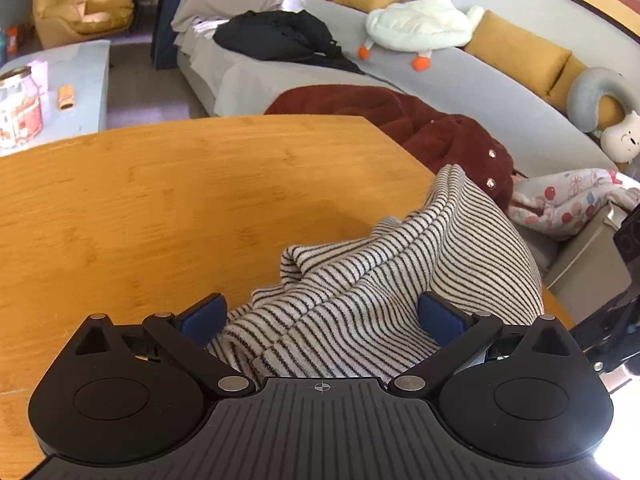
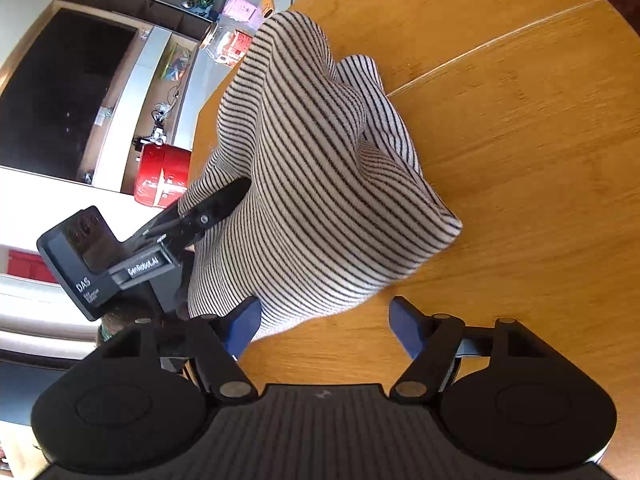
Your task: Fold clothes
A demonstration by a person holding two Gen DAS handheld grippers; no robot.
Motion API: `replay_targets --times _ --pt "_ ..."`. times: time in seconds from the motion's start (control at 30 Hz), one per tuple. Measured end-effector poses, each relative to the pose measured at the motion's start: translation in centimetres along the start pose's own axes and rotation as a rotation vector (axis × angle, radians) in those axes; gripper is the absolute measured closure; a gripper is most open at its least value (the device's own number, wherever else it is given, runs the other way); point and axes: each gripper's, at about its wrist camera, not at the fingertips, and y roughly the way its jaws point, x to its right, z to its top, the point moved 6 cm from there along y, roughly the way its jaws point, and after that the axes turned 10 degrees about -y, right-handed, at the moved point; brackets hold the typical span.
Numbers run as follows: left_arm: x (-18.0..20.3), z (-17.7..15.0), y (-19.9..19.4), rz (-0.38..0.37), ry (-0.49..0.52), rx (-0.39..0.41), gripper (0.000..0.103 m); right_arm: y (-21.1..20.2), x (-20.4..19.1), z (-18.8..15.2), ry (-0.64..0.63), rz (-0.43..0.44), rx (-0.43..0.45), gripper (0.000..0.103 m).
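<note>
A white garment with thin black stripes (image 1: 380, 280) lies bunched up on the round wooden table (image 1: 160, 200). My left gripper (image 1: 320, 316) is open, its blue pads (image 1: 204, 316) wide apart with a fold of the garment lying between them. In the right wrist view the same garment (image 2: 312, 184) rises in a peak over the table (image 2: 520, 140). My right gripper (image 2: 326, 324) is open at the garment's near hem, which touches its left pad (image 2: 244, 324). The left gripper's body (image 2: 132, 252) shows at the garment's left side.
A grey sofa (image 1: 460, 76) behind the table holds a dark red garment (image 1: 400, 120), a black garment (image 1: 280, 36), a white goose toy (image 1: 420, 20) and a floral cloth (image 1: 568, 200). A low table with a jar (image 1: 18, 108) stands at the left. A red object (image 2: 162, 176) stands beyond the table edge.
</note>
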Motion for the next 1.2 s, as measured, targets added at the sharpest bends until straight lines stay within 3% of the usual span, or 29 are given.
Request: replay_targets --times 0.1,0.4,0.57,0.7,0.83,0.97,1.13,1.2 --pt "-0.5 -0.4 -0.2 -0.006 -0.037 -0.001 0.000 0.7 -0.3 1.2 0.001 0.008 0.013 0.031" --pt "-1.2 -1.6 -1.5 -0.003 -0.128 0.009 0.000 0.3 -0.6 5.4 -0.062 -0.097 0.123 0.031" --pt "0.1 -2.6 -2.0 -0.047 -0.165 -0.008 0.000 -0.6 -2.1 8.1 -0.201 -0.226 0.248 0.030" --pt "1.9 -3.5 -2.5 -0.067 -0.120 -0.015 0.000 -1.5 -2.9 9.3 -0.295 -0.286 0.302 0.026" --pt "2.1 -2.6 -4.4 -0.059 -0.112 0.043 0.000 -2.5 -3.1 9.4 -0.313 -0.272 0.324 0.014" --pt "1.2 -0.7 -6.0 -0.007 -0.147 0.139 0.000 -2.5 -2.8 8.1 -0.306 -0.245 0.298 0.010" --pt "0.4 -0.9 -3.2 0.048 -0.145 0.095 0.000 -0.9 -2.2 5.9 -0.275 -0.196 0.223 0.012" --pt "0.0 -1.0 -2.2 0.060 -0.149 0.078 0.000 -0.6 -2.0 5.5 -0.280 -0.184 0.223 0.019"
